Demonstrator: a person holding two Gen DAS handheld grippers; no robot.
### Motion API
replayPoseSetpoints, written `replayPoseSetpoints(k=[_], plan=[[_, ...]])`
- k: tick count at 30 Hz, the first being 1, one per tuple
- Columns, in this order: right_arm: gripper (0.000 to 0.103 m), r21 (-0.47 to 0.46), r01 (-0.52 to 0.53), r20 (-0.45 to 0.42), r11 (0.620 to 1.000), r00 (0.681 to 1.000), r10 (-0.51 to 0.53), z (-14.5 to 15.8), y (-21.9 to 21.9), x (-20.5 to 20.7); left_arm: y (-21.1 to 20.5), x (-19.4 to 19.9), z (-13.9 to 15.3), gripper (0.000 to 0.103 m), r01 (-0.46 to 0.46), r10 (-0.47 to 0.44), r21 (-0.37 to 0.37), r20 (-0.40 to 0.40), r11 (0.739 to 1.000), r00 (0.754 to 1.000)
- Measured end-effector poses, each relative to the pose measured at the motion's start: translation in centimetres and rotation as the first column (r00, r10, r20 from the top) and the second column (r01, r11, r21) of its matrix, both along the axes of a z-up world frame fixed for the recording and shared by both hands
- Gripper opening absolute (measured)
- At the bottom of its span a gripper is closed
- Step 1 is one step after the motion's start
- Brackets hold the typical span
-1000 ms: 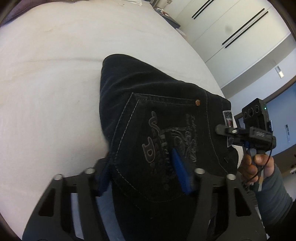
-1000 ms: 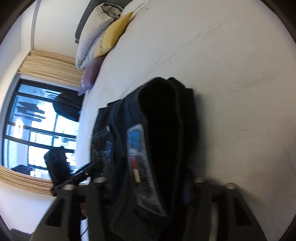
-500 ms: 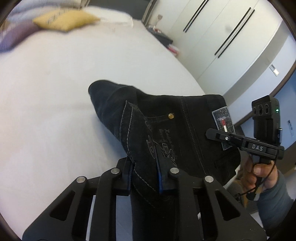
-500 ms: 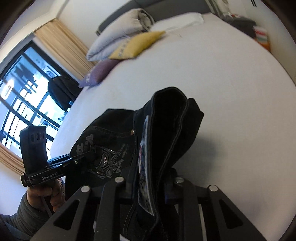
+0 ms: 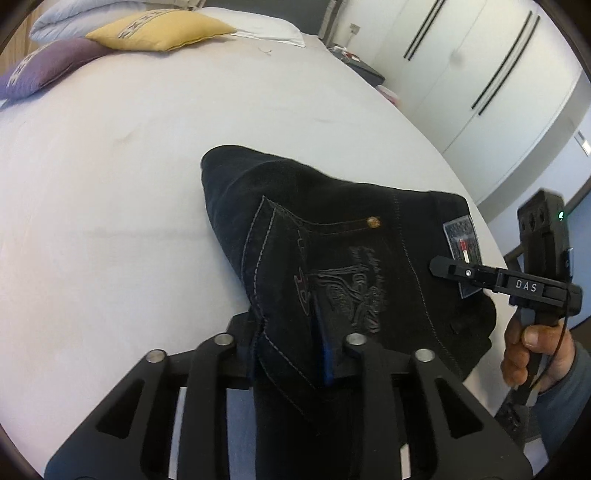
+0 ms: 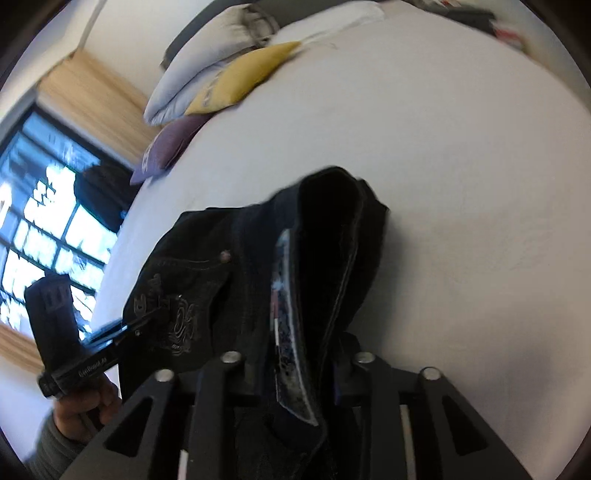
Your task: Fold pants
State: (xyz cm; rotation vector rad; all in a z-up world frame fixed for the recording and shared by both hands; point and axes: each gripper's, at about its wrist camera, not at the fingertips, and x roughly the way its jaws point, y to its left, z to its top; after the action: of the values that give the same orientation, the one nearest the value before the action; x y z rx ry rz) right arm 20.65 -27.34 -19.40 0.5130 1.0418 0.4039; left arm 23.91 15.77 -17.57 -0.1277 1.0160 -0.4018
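Black jeans (image 5: 332, 258) with an embroidered back pocket and a waistband patch (image 5: 461, 236) are held up over a white bed (image 5: 110, 221). My left gripper (image 5: 291, 354) is shut on the pocket side of the folded jeans. My right gripper (image 6: 295, 369) is shut on the waistband end by the patch (image 6: 284, 314); it also shows in the left wrist view (image 5: 480, 275). The jeans (image 6: 332, 240) bunch between the two grippers, their far edge over the sheet. The legs hang out of sight below.
Yellow (image 5: 159, 31), purple (image 5: 40, 66) and white pillows lie at the head of the bed. White wardrobe doors (image 5: 480, 74) stand on the right. A window (image 6: 44, 229) with curtains is beyond the bed's left side. A bedside stand (image 5: 365, 70) has small items.
Both grippers closed on the jeans and lifted them, tilting up so the pillows and headboard came into view. The jeans bunched tighter between the grippers.
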Motion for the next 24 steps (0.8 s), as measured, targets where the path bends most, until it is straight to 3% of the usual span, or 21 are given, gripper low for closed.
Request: replayPoseSetpoints(k=[3,6,7,11,13,16,19,22,23,24], plan=[[0.052,0.028,0.016,-0.005,0.999,1.000,-0.016,-0.7,-0.8,-0.4,-0.2,-0.3,-0.3,0.056,-0.031,0.031,0.021,0.002,0.999,1.000],[0.065,0.004,0.056,-0.006,0.998,0.998,-0.056,0.3,-1.7,-1.4,0.3,-1.5,0.8,0.059,-0.075,0.074,0.033,0.031,0.997,0.997],[0.068,-0.014,0.074,0.001,0.997,0.997,-0.074,0.7,-1.8,-1.7,0.4,-2.0,1.3,0.067,-0.092,0.090,0.039,0.052,0.995,0.995],[0.084,-0.119,0.179,0.108,0.977,0.980,-0.166,4.0,-2.5,-5.2,1.2,-6.0,4.7,0.097,-0.165,0.141,0.105,0.209,0.981,0.968],[0.089,-0.159,0.257,0.187,0.953,0.956,-0.226,6.2,-2.8,-7.6,1.2,-8.3,6.8,0.103,-0.200,0.151,0.145,0.294,0.969,0.944],[0.093,-0.203,0.332,0.300,0.921,0.916,-0.264,9.4,-2.5,-11.1,1.2,-11.9,10.7,0.103,-0.250,0.149,0.175,0.446,0.952,0.882],[0.102,-0.247,0.416,0.443,0.875,0.852,-0.280,13.2,-1.8,-14.9,-0.1,-16.3,14.7,0.103,-0.319,0.135,0.228,0.578,0.920,0.804],[0.103,-0.272,0.507,0.563,0.818,0.773,-0.291,17.1,-1.3,-18.4,-0.5,-20.9,18.5,0.103,-0.425,0.184,0.210,0.676,0.880,0.714],[0.103,-0.273,0.516,0.578,0.812,0.763,-0.290,18.0,-1.1,-19.0,-0.6,-22.2,19.5,0.103,-0.442,0.203,0.187,0.690,0.877,0.694],[0.103,-0.270,0.520,0.588,0.810,0.756,-0.289,18.9,-1.2,-19.8,-0.6,-23.3,20.3,0.103,-0.422,0.211,0.153,0.687,0.894,0.696]])
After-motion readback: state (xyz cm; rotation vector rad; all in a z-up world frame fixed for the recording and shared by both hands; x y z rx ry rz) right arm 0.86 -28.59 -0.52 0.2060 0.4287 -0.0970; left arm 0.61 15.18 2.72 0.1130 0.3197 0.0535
